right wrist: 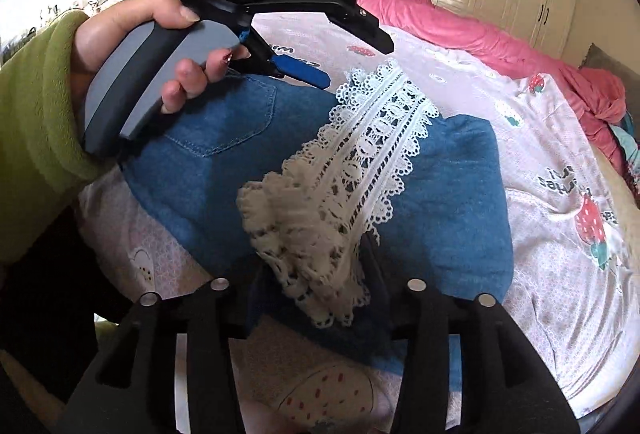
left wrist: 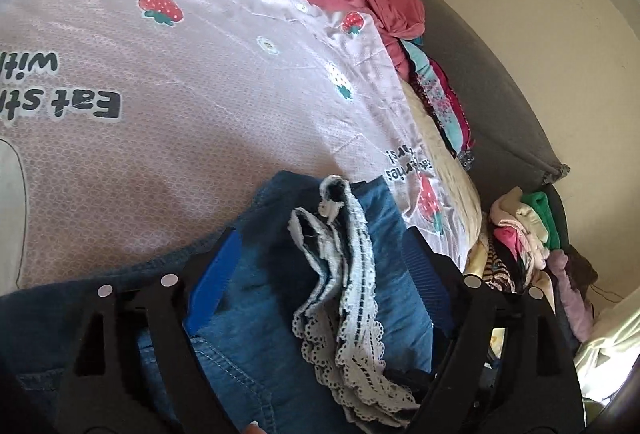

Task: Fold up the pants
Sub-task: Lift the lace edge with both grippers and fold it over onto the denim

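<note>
Pants (right wrist: 240, 137), denim with a lace cuff (right wrist: 384, 137), folded into a compact block on the strawberry bedsheet (right wrist: 540, 113). Right gripper (right wrist: 316, 298) part-spread around bunched lace, apparently letting go; left gripper (left wrist: 320, 274) spread wide, holding nothing. Next, probably: withdraw cleanly, flatten the cuff.

Support: a bed spread with a pale lilac sheet (right wrist: 540, 161) printed with strawberries and black lettering.
Centre: folded blue denim pants (right wrist: 452, 169), lace trim on top, lie on the sheet.
At 1 o'clock: a rumpled pink quilt (right wrist: 460, 21) runs along the far edge.
At 3 o'clock: patterned clothes (left wrist: 444, 105) at the bed's edge.
</note>
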Action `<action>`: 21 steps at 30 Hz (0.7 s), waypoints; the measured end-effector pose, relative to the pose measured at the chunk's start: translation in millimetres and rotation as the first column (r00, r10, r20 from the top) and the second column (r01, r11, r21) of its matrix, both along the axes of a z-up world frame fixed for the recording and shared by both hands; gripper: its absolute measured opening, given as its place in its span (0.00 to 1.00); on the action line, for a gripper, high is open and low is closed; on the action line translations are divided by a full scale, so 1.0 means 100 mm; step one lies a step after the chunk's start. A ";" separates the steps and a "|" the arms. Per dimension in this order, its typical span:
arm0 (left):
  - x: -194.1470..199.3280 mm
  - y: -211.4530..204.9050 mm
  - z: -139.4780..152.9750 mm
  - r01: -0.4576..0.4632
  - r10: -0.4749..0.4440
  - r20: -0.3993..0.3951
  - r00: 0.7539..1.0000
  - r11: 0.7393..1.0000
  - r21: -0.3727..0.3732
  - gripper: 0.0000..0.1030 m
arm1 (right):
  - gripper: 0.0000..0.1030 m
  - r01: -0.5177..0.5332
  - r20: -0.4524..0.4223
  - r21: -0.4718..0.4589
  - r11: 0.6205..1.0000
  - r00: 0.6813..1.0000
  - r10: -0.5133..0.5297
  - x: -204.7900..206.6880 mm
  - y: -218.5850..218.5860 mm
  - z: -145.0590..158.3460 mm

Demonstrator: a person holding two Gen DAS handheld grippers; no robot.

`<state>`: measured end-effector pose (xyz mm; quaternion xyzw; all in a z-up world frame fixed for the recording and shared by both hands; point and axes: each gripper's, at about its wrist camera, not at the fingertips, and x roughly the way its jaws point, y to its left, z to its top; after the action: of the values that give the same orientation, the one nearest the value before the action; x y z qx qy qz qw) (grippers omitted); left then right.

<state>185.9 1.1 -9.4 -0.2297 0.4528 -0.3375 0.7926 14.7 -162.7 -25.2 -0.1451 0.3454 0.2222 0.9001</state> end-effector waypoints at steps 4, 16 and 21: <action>-0.03 -0.05 0.00 0.012 -0.012 0.006 1.000 0.999 -0.033 0.73 | 0.45 0.018 0.000 0.055 0.998 1.000 -0.018 -0.02 -0.10 0.05; 0.00 -0.32 -0.12 0.052 -0.053 -0.042 0.998 0.998 -0.020 0.73 | 0.48 -0.058 0.010 0.075 0.996 0.998 0.057 -0.03 0.06 0.18; 0.11 -0.40 -0.24 0.049 -0.048 -0.068 0.997 0.999 0.015 0.38 | 0.24 -0.109 -0.049 0.057 0.992 0.993 0.111 -0.05 0.17 0.05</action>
<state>196.8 -38.4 -33.0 -0.2233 0.4877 -0.3449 0.7703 9.2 -146.0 -20.2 -0.1338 0.3539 0.2845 0.8809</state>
